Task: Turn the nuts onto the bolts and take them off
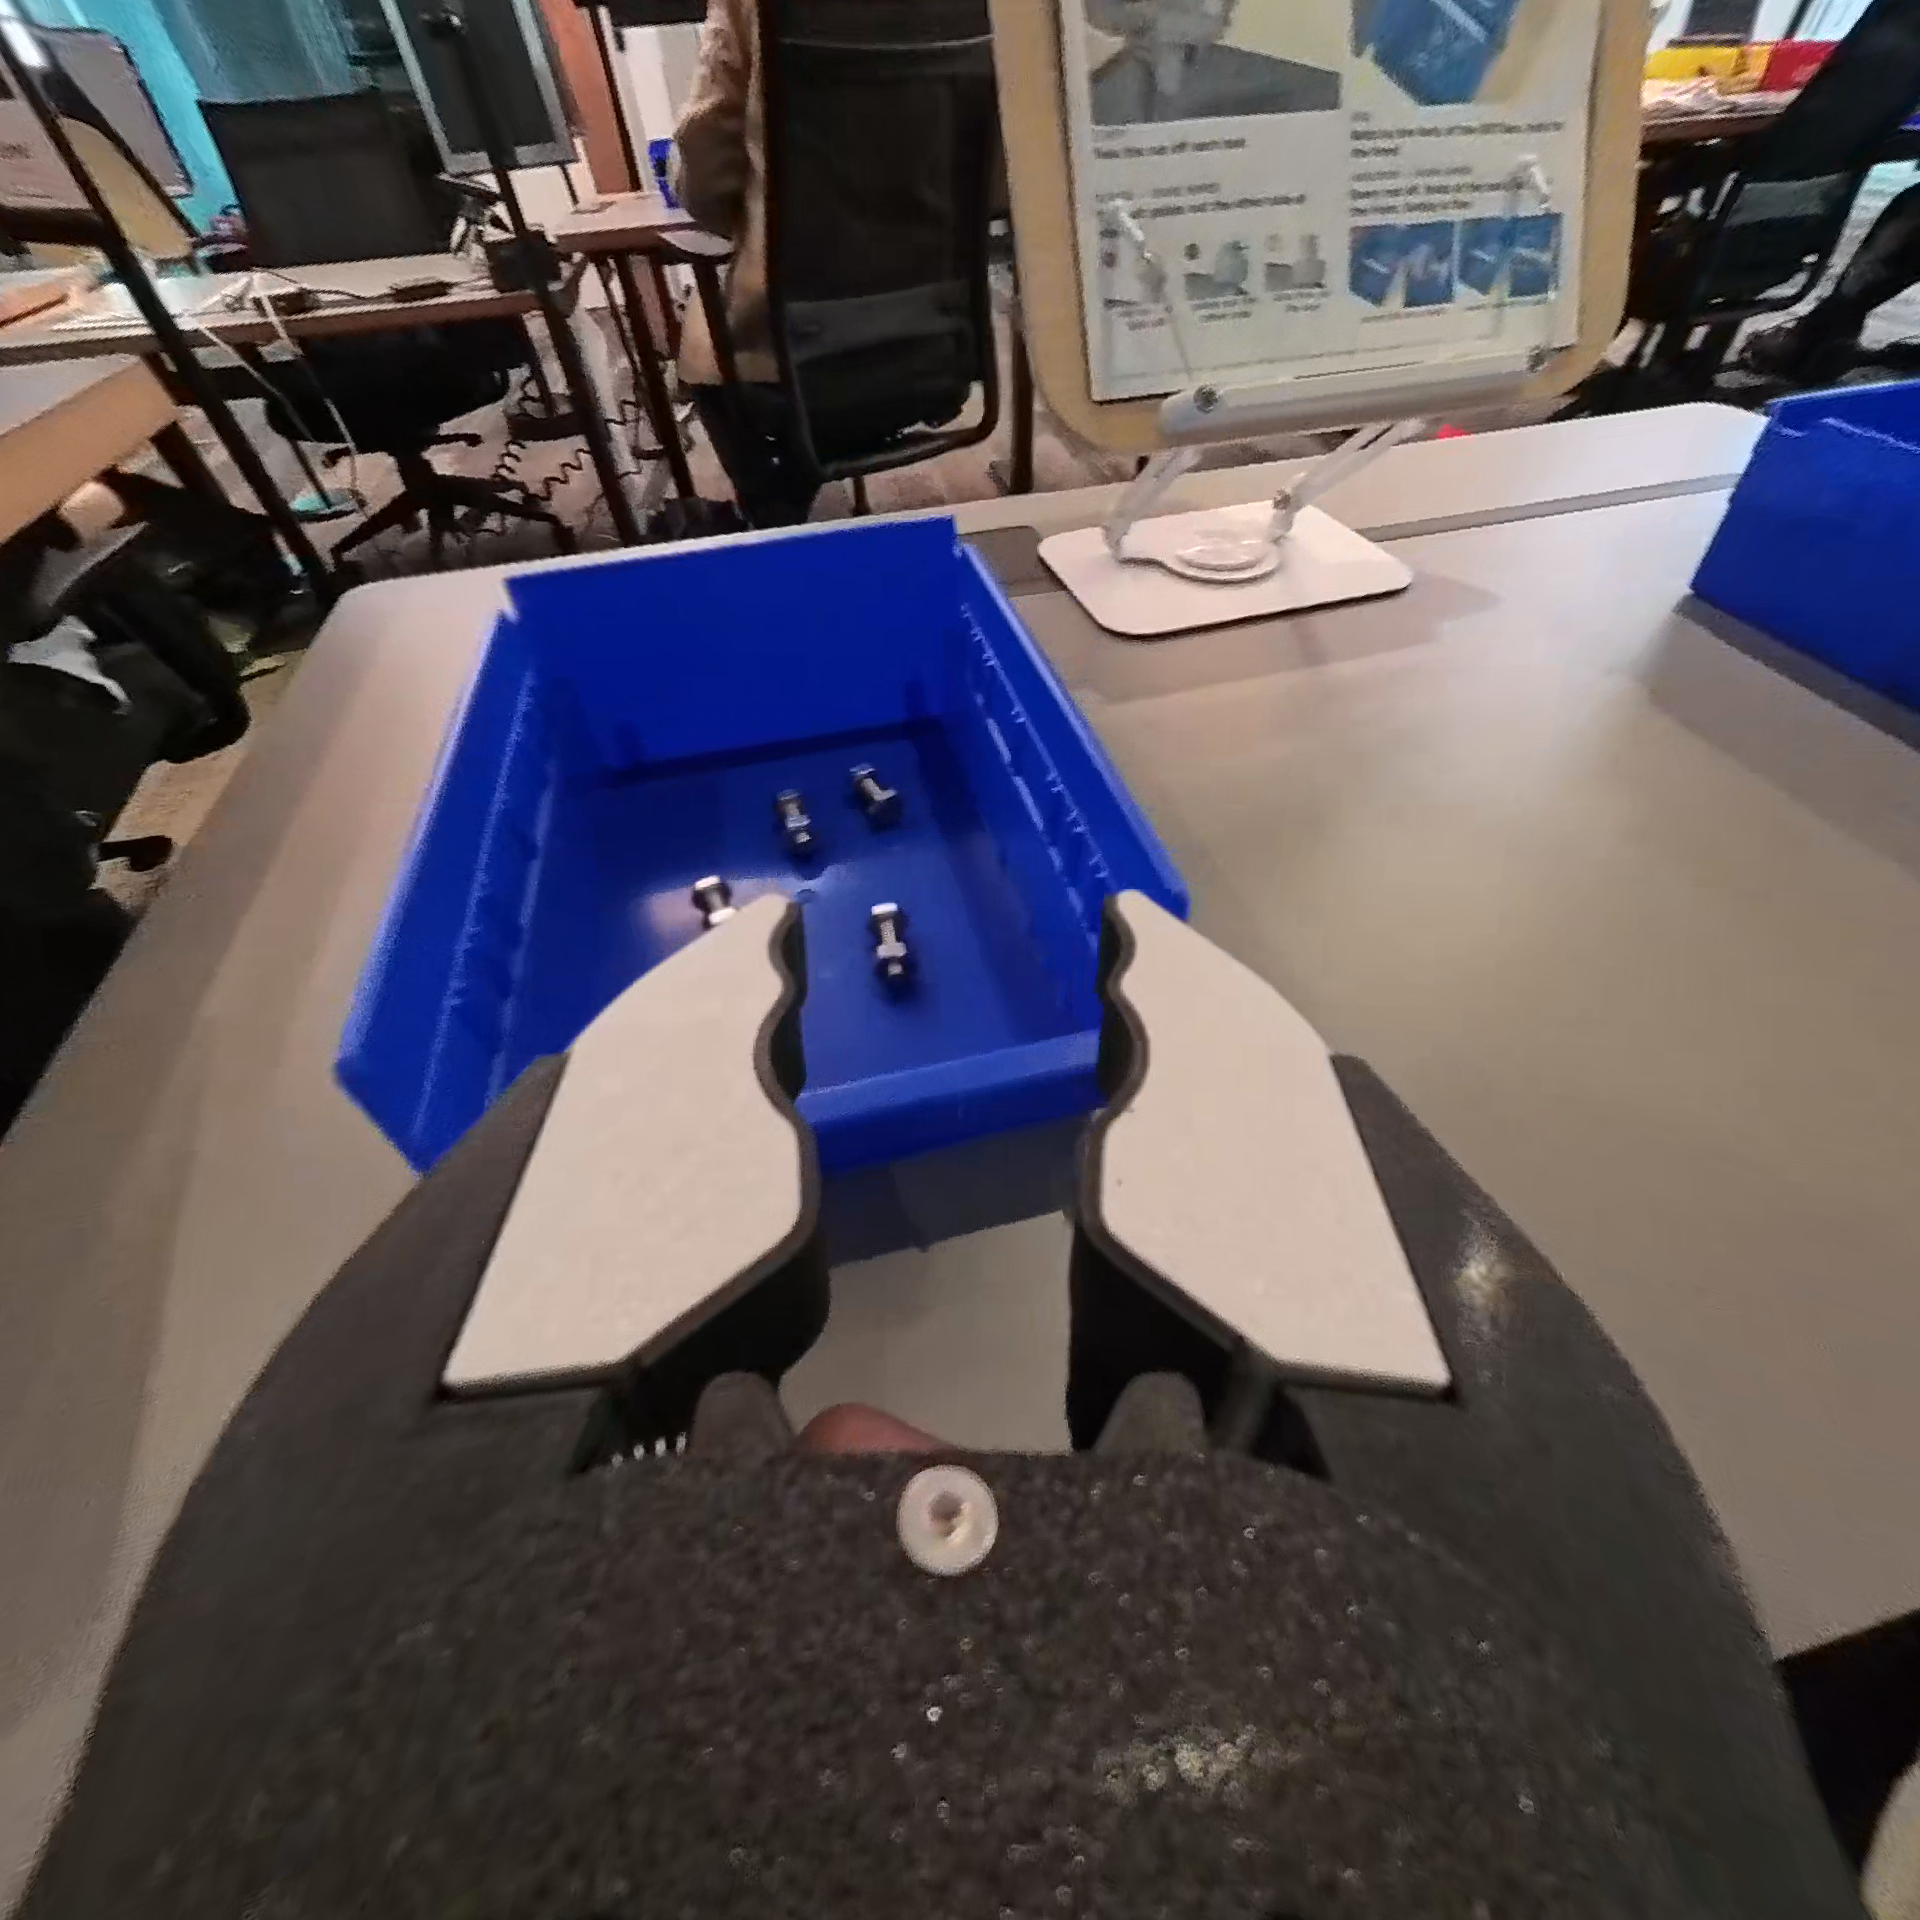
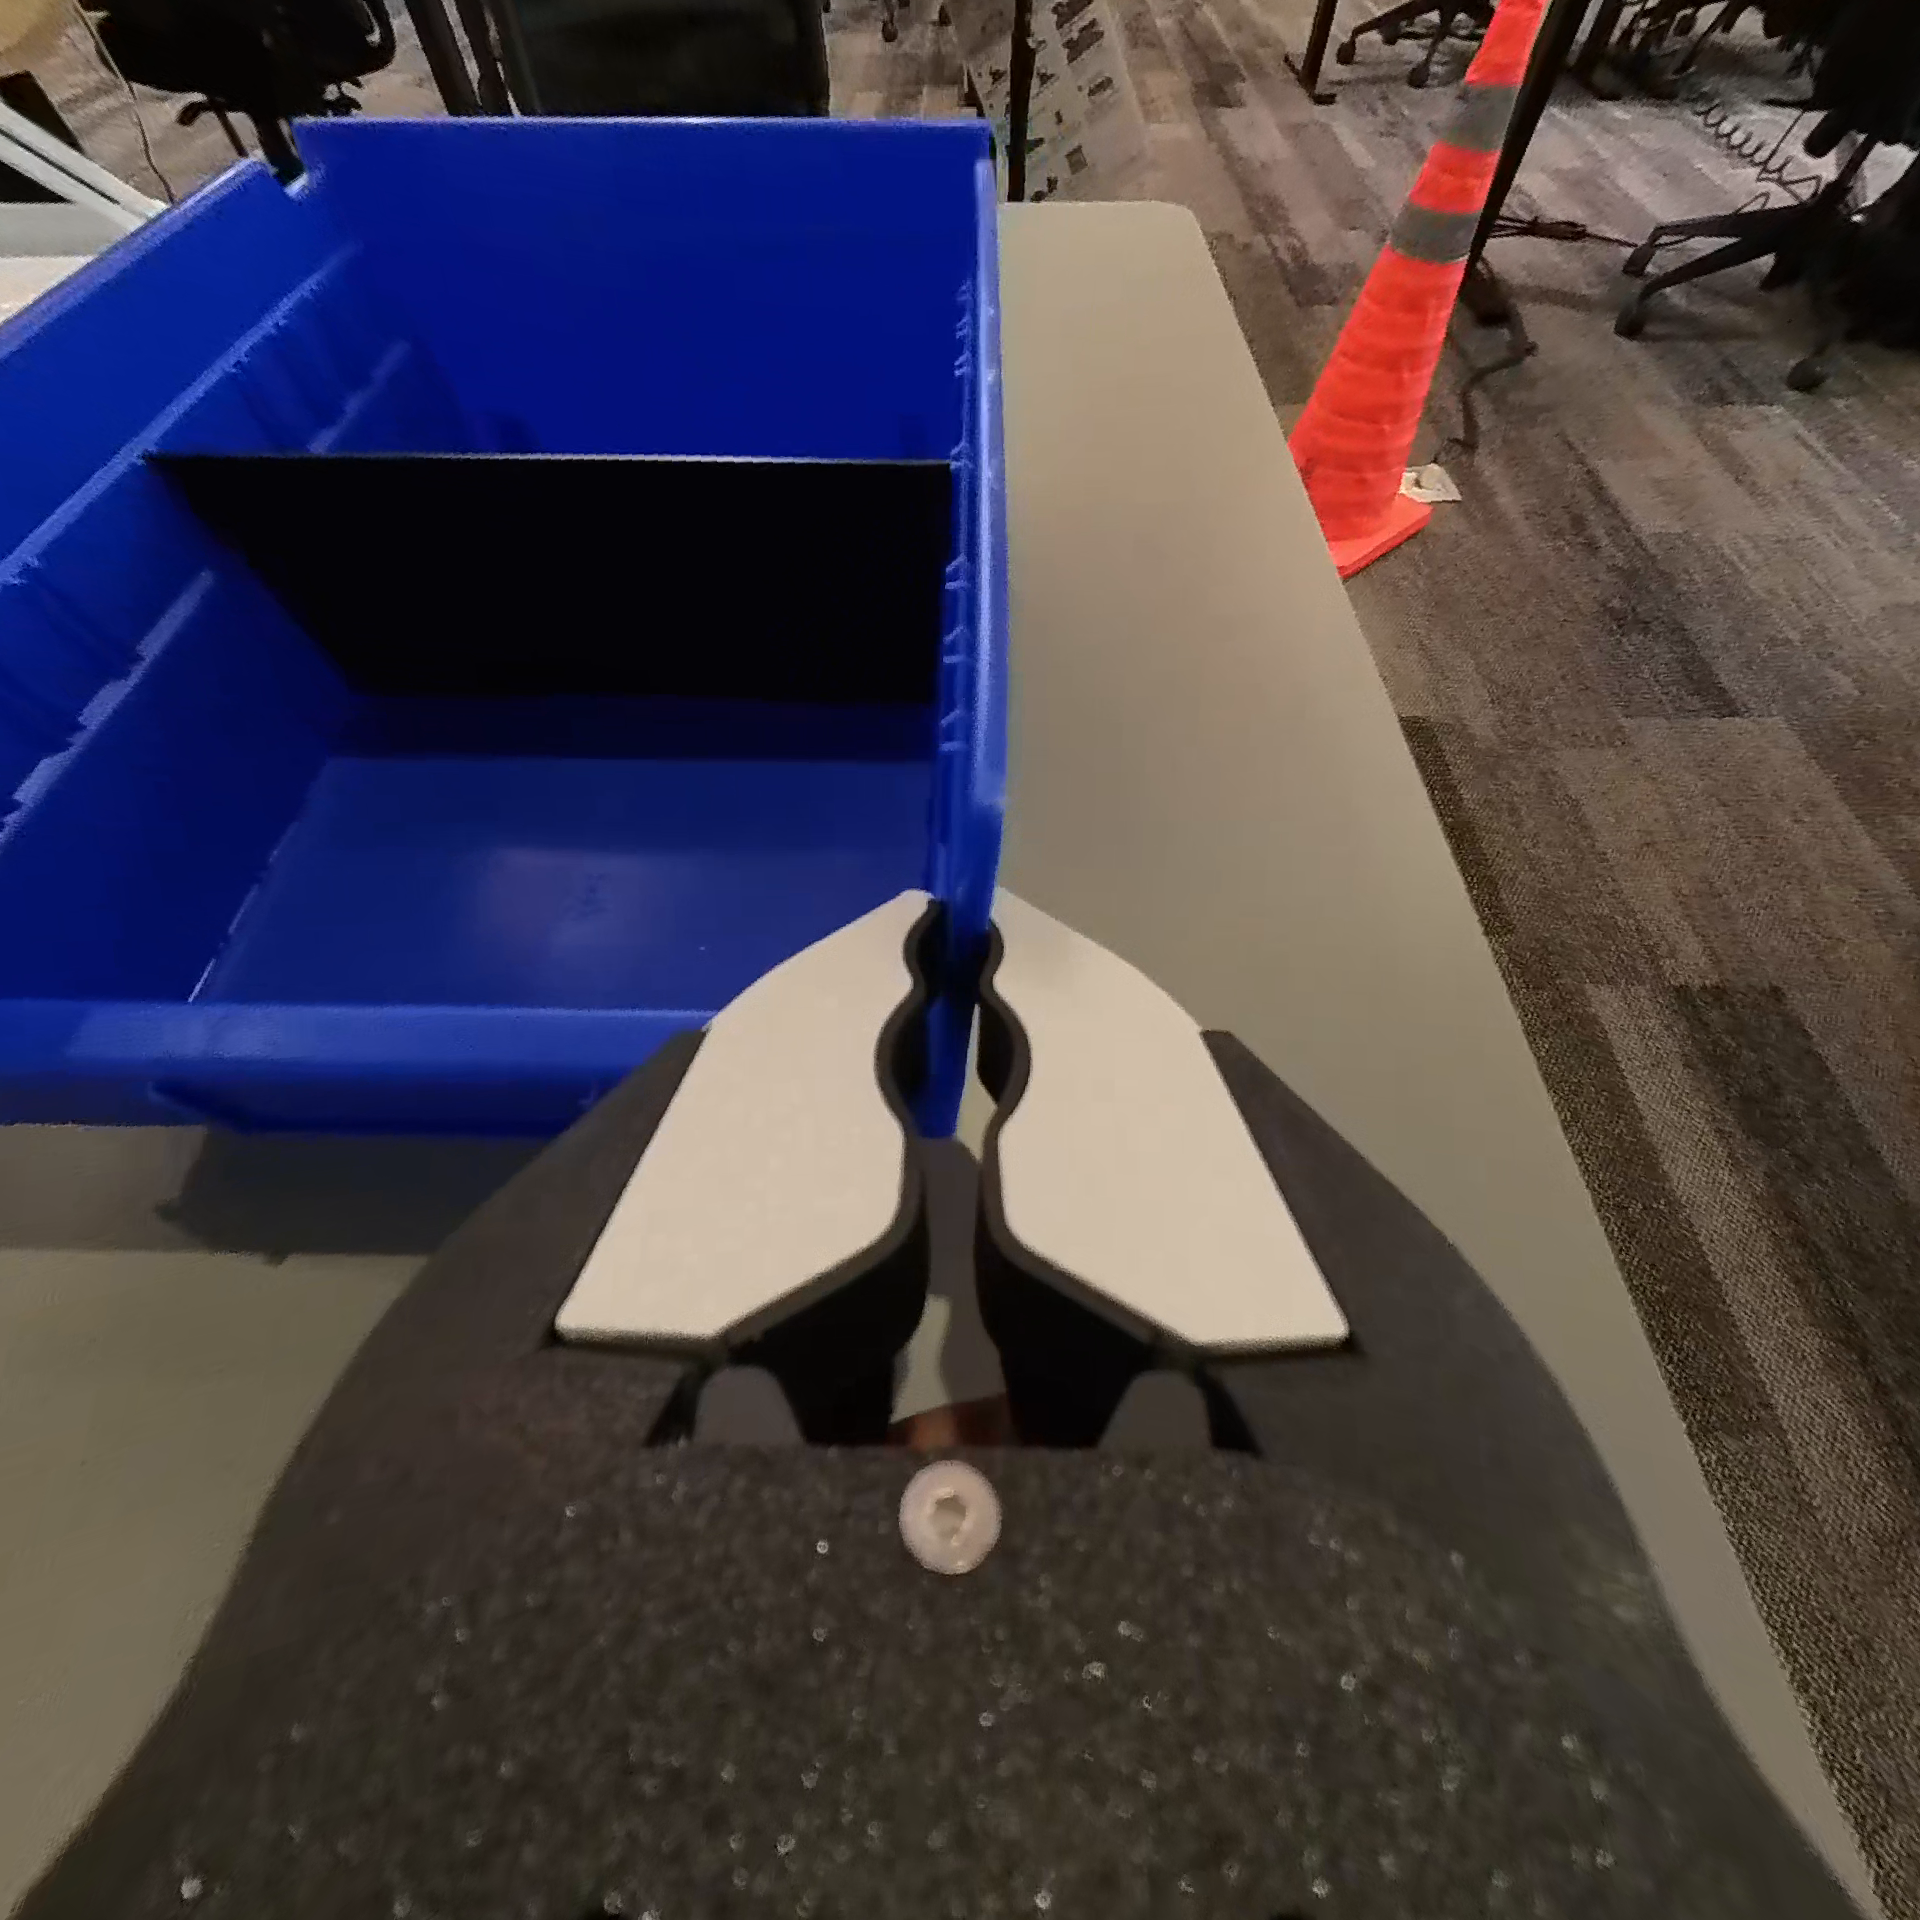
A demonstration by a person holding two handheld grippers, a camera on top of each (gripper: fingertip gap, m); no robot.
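Note:
A blue bin [image 1: 935, 1101] stands on the grey table in the left wrist view. Several steel bolts with nuts on them lie on its floor: one in the middle [image 1: 889, 940], two farther back [image 1: 792, 821], and one [image 1: 712, 899] partly hidden behind my left finger. My left gripper [image 1: 951, 914] is open and empty, above the bin's near wall. In the right wrist view a second blue bin [image 2: 623, 312] has an empty near compartment. My right gripper [image 2: 964, 920] is closed on that bin's right wall at the near corner.
A black divider [image 2: 561, 571] crosses the second bin, which also shows at the right edge of the left wrist view [image 1: 1818, 540]. An instruction board on a white stand [image 1: 1226, 571] stands at the table's back. An orange cone [image 2: 1392, 343] stands on the floor past the table's right edge.

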